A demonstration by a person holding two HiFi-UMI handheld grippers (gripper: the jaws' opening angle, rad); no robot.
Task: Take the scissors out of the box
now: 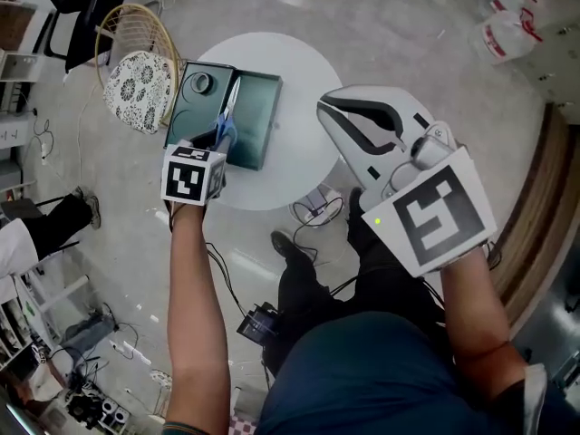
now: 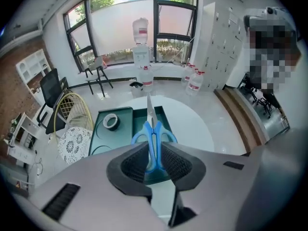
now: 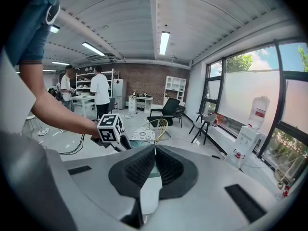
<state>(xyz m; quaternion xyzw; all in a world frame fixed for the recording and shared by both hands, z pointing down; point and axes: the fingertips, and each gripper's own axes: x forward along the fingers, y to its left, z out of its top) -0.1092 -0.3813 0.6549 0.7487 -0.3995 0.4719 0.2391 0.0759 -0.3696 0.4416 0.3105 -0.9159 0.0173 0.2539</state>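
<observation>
– Pale, glossy floor (image 1: 381, 25) all round, tall dark-framed windows (image 2: 139, 18) behind, and a round white tabletop (image 1: 299, 71) in the middle. What's on it?

– One dark green box (image 1: 258, 107), flat and rectangular, at the tabletop's left edge. It looks like smooth plastic and is split into two compartments. The left one holds a grey tape roll (image 1: 199, 83).

– And the scissors?

– The scissors (image 2: 153, 129) aren't lying in the box. They have slim steel blades and looped blue plastic handles. The left gripper (image 1: 220, 143) holds them above the box, near its middle. Its ribbed black jaws are clamped on the handles, with the blades pointing away from the person.

– How's that arm set?

– Bare forearm stretched forward, gripper tipped steeply down over the tabletop's left edge.

– The other hand?

– The right gripper (image 1: 324, 105) hangs high over the tabletop's right edge, angled only slightly down. Its jaw tips are drawn together with nothing between them.

– Anything beside the tabletop?

– A wicker chair (image 1: 136, 25) with a round, patterned cushion (image 1: 136, 89) stands just left of the box.
</observation>
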